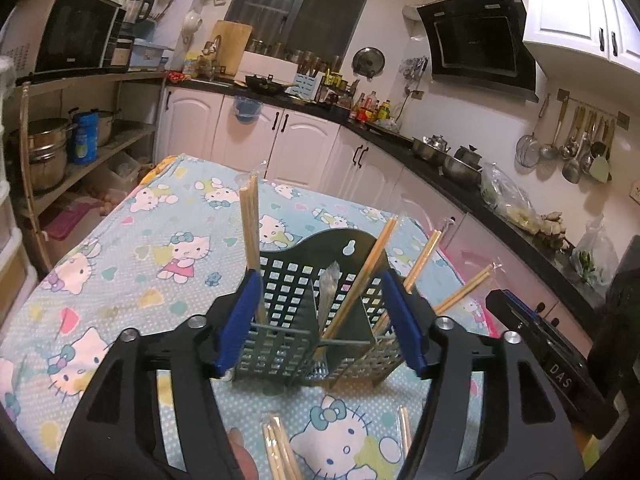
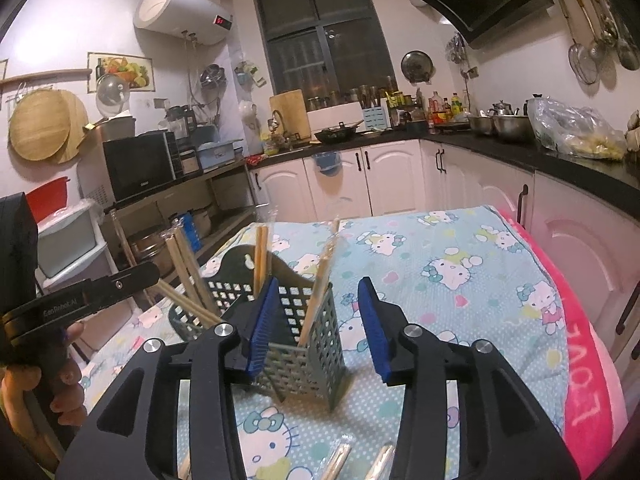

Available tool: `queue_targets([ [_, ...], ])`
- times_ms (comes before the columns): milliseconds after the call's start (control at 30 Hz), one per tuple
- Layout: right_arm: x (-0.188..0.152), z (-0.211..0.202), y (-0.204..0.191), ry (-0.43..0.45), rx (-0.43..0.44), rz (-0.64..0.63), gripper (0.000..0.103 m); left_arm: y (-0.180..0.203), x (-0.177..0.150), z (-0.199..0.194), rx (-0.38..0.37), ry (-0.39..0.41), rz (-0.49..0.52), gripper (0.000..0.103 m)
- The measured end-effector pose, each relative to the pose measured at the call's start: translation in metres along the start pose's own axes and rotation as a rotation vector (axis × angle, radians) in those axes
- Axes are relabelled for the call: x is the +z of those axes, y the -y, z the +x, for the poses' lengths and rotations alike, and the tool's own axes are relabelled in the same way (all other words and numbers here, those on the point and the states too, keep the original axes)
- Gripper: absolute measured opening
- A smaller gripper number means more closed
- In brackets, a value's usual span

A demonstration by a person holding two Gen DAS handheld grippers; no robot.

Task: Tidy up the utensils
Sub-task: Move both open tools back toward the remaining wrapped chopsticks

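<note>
While the basket [image 1: 316, 320] sits mid-frame holding chopsticks [image 1: 250, 216], I see left gripper [image 1: 320, 320] and right gripper [image 2: 318, 330] jaws apart.

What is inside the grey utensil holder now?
The utensil holder has wrapped chopstick pairs standing tilted in its compartments. Its perforated walls hide their lower ends and the bottom.

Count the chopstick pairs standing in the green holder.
5 chopstick pairs: one upright in the left compartment, one wrapped in the middle, one leaning beside it, two leaning out at the right. More may be hidden.
</note>
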State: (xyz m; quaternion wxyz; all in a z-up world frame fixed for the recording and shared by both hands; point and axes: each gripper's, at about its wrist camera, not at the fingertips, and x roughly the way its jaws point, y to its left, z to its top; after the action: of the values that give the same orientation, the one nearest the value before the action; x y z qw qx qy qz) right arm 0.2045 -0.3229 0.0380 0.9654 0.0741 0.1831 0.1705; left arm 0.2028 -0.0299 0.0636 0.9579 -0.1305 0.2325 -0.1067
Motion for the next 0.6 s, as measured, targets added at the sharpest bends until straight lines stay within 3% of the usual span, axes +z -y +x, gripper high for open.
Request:
queue_targets([
  [233,-0.014,-0.008,-0.005,-0.034,0.006,-0.009,0.05,-0.007,-0.012,-0.01,0.019,-0.029,0.005,0.081],
  [367,-0.025,-0.012,-0.008,-0.06,0.006,-0.016,0.05,-0.012,-0.019,-0.015,0.019,-0.041,0.011,0.082],
  [433,-0.03,-0.014,-0.009,-0.07,0.007,-0.016,0.05,-0.015,-0.024,-0.017,0.024,-0.048,0.016,0.09],
  [600,-0.043,-0.018,-0.012,-0.101,0.008,-0.016,0.051,-0.017,-0.032,-0.021,0.03,-0.062,0.022,0.09],
])
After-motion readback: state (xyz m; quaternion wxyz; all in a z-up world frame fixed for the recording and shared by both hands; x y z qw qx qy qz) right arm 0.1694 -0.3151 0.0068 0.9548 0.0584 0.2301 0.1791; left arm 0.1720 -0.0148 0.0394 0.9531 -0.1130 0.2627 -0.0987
